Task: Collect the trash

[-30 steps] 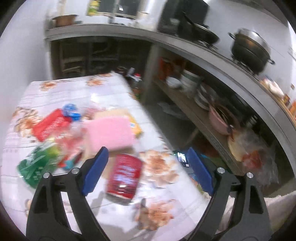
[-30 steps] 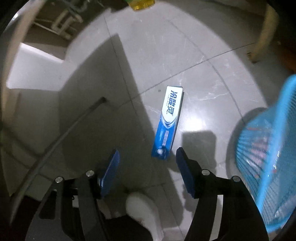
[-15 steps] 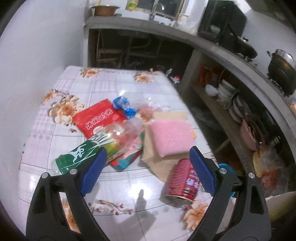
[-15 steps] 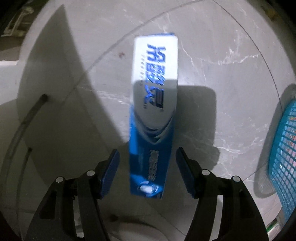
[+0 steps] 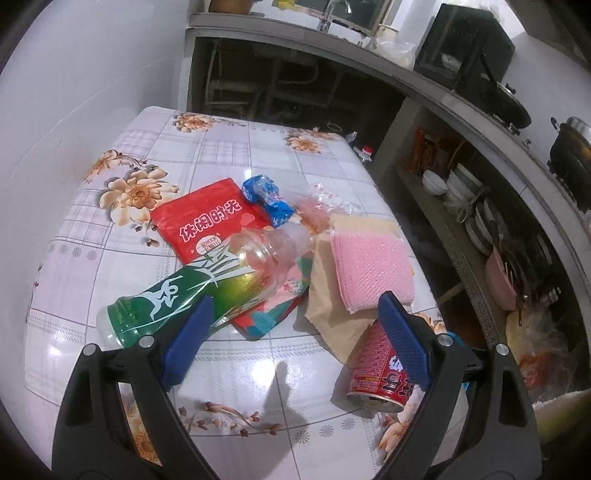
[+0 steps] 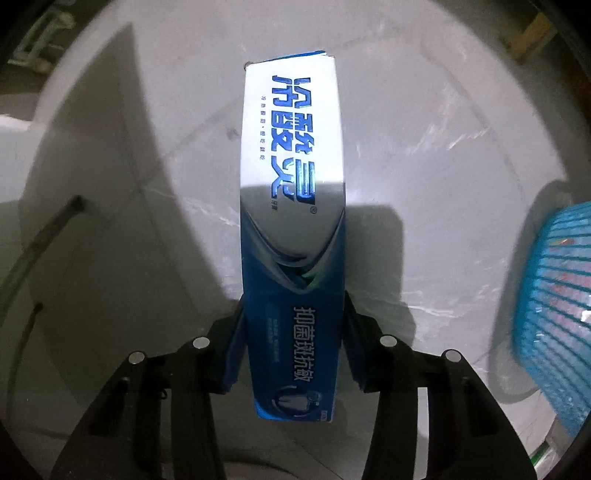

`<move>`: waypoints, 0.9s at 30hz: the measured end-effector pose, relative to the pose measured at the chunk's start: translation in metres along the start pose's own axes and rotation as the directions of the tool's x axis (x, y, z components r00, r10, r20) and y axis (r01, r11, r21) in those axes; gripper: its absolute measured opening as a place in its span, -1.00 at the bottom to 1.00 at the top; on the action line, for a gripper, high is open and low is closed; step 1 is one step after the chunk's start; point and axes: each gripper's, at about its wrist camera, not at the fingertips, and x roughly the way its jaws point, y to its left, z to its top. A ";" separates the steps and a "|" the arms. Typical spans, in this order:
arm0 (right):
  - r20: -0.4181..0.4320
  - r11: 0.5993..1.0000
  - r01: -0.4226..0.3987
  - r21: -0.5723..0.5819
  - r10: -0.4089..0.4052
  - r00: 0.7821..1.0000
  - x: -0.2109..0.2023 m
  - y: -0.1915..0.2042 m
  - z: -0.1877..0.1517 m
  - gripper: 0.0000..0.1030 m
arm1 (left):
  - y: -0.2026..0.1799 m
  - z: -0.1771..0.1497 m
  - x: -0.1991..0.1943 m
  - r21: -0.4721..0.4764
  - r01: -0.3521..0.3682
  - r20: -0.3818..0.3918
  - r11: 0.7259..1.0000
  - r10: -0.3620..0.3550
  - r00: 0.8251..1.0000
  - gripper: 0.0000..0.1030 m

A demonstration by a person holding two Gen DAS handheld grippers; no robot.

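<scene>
R gripper (image 6: 293, 343) is closing on toothpaste box (image 6: 291, 206), pads at both sides, basket (image 6: 554, 306) just beside. L gripper (image 5: 295, 339) is held wide open, empty, above desk (image 5: 229, 155).

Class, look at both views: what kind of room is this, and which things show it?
Most likely a home kitchen: a counter with a tap, pots on a stove, and stacked bowls on the shelf below.

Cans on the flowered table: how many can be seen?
1. The red can lies on its side near the table's right front edge, partly behind the left gripper's right finger. Others may be hidden.
</scene>
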 end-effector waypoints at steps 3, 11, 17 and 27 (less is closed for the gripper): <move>0.093 0.998 -0.048 -0.035 0.051 0.994 -0.067 -0.013 -0.019 -0.13 | 0.001 -0.002 -0.004 -0.002 0.016 0.014 1.000 -0.016 1.000 0.67; 0.277 0.991 -0.136 0.010 0.128 0.952 -0.221 -0.086 -0.093 -0.13 | -0.009 -0.013 -0.026 -0.005 0.113 0.078 0.994 -0.112 0.991 0.67; 0.344 0.976 -0.122 0.180 0.053 0.937 -0.285 -0.180 -0.122 -0.11 | -0.014 -0.023 -0.048 0.007 0.168 0.118 0.986 -0.167 0.979 0.67; 0.254 0.938 0.046 0.343 -0.140 0.957 -0.268 -0.233 -0.151 0.08 | -0.016 -0.058 -0.062 0.074 0.135 0.126 0.988 -0.144 0.982 0.67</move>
